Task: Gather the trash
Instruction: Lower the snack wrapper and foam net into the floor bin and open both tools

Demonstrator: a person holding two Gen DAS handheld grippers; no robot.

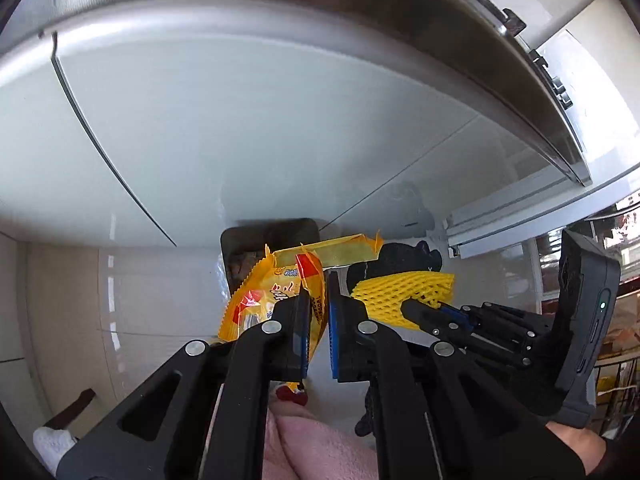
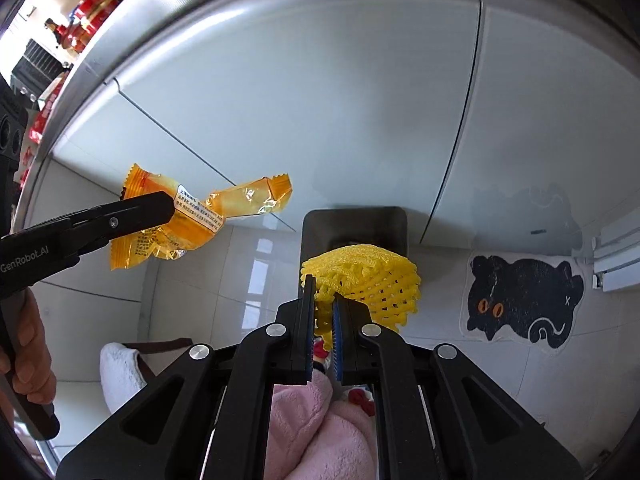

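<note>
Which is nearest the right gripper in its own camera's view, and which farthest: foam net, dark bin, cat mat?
1. Foam net: clamped in the right gripper.
2. Dark bin: on the floor just behind the net.
3. Cat mat: on the floor, off to the right.

Counted: one orange snack wrapper [image 2: 188, 220], one yellow foam fruit net [image 2: 368, 280], one dark bin [image 2: 352, 224], one black cat mat [image 2: 524, 300], two grippers.

L gripper [image 1: 318, 312] & R gripper [image 2: 323, 312] angled down (jaws clamped).
</note>
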